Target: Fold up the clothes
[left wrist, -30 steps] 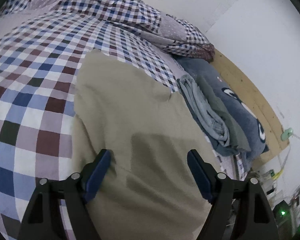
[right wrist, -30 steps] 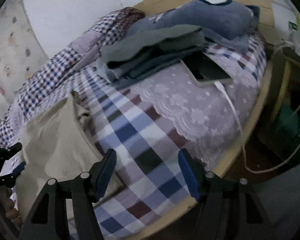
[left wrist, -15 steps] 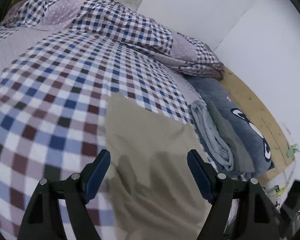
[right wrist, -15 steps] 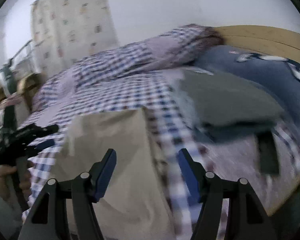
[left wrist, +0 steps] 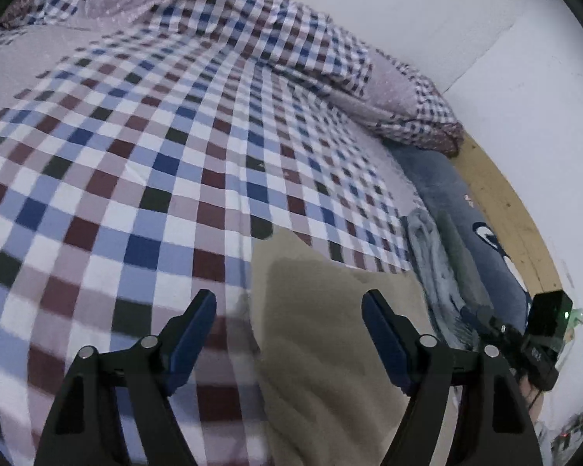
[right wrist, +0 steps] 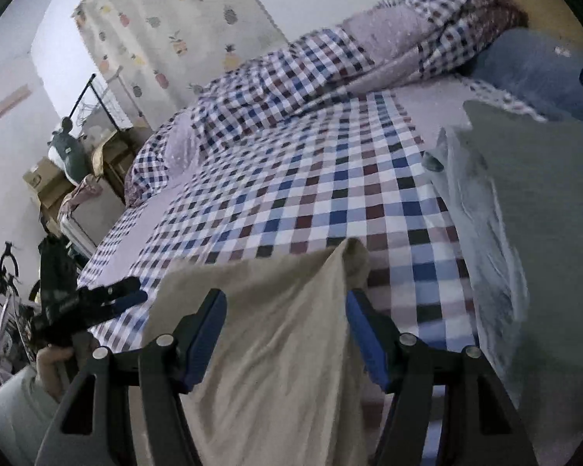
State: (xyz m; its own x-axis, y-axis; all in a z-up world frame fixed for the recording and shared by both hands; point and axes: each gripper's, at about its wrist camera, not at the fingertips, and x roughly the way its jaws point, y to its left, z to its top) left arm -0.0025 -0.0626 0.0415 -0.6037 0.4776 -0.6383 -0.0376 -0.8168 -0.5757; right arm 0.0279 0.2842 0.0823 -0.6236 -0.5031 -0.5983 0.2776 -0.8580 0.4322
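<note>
A beige garment (left wrist: pixel 322 330) lies flat on the checked bedspread (left wrist: pixel 155 163), near the bed's front edge. My left gripper (left wrist: pixel 287 303) hovers over the garment's left edge, its blue pads apart and closing a little, with nothing pressed between them. My right gripper (right wrist: pixel 285 299) stands open above the beige garment (right wrist: pixel 276 330), close to its raised far corner; the pads touch no cloth. In the right wrist view the left gripper (right wrist: pixel 109 295) shows at the left, held by a hand (right wrist: pixel 50 357). The right gripper (left wrist: pixel 524 334) appears at the right of the left wrist view.
A pile of folded grey and blue clothes (right wrist: pixel 524 202) sits right of the garment, also seen as folded clothes (left wrist: pixel 439 272). Behind it lie a blue pillow (left wrist: pixel 447 186) and a wooden headboard (left wrist: pixel 501 209). A bunched checked quilt (right wrist: pixel 311 73) runs along the wall. Boxes and a rack (right wrist: pixel 77 147) stand left.
Both grippers have pulled back from the bed's head end. The left wrist view now takes in more bedspread and less garment. The right gripper swung left from the bed edge to above the garment.
</note>
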